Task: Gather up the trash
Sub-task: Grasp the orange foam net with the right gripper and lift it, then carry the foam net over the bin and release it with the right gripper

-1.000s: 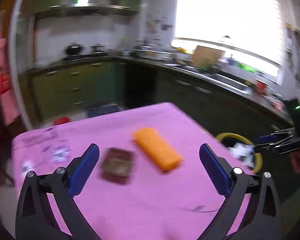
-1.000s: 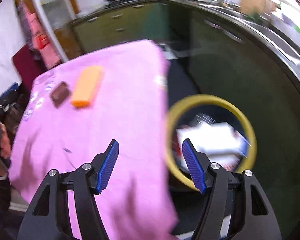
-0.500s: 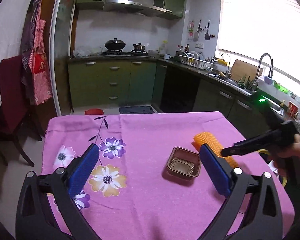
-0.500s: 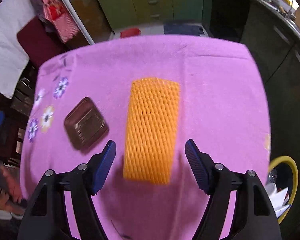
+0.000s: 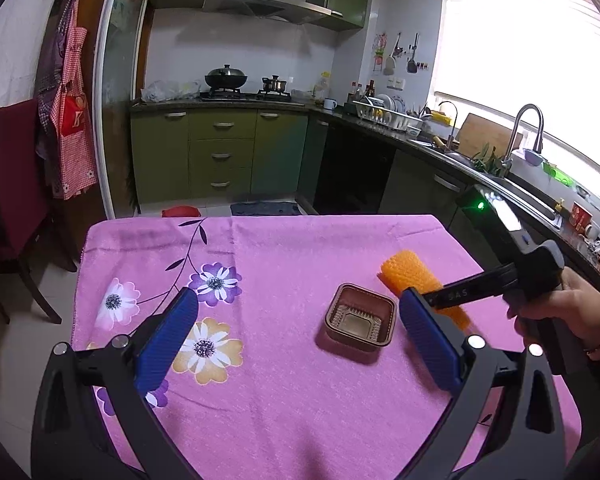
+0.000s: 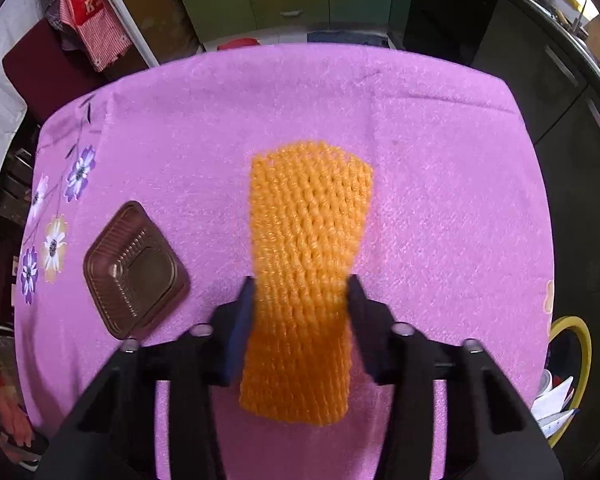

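Item: orange foam net (image 6: 306, 264), flat on the pink tabletop (image 6: 440, 200). Your right hand-held gripper (image 6: 300, 312) is closing across its near half, pads touching; squeeze evenly, lift straight. Left hand-held gripper (image 5: 296, 338): wide, empty.

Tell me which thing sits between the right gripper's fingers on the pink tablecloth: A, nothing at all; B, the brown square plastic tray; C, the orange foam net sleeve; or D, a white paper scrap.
C: in the right wrist view the right gripper is closing with its fingers on either side of the orange foam net sleeve, while the brown square plastic tray lies apart.
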Motion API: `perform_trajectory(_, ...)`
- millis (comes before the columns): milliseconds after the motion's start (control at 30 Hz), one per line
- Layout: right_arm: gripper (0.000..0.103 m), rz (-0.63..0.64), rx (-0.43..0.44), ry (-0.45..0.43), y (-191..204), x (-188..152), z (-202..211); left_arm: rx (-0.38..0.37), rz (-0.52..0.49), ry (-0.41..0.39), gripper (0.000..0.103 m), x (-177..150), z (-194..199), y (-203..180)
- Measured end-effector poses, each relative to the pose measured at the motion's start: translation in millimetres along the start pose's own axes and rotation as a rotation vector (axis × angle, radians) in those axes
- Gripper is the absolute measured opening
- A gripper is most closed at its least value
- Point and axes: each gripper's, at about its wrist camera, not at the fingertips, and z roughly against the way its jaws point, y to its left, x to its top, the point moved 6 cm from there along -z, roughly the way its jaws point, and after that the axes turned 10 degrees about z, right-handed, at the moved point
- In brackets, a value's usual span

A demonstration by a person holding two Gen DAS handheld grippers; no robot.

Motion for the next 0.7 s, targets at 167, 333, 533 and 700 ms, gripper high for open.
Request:
perform_trajectory(167,0.013,0.009,0.013,-0.069,2.8,-2.4,28.9,-0.002,-0.009,-0.003,0.096,-0.9,0.8,-2.1)
perform_trajectory(333,0.013,0.022,0.019,-0.150,-1.9,-23.1,82.6,-0.005,-0.012,-0.003,0.096,-1.5,0.7,-3.4)
perform_trajectory(533,0.013,-0.092,-0.093,-0.223,-76.2,-86.4,164.8,-0.016,-0.034,0.002,0.096,-4.9,0.9,-11.0)
perform_trajectory(700,0.015,-0.270,-0.196,-0.180,-164.9,-156.8,191.7,-0.025,-0.062,0.013,0.096,-9.6,-1.2,-19.2)
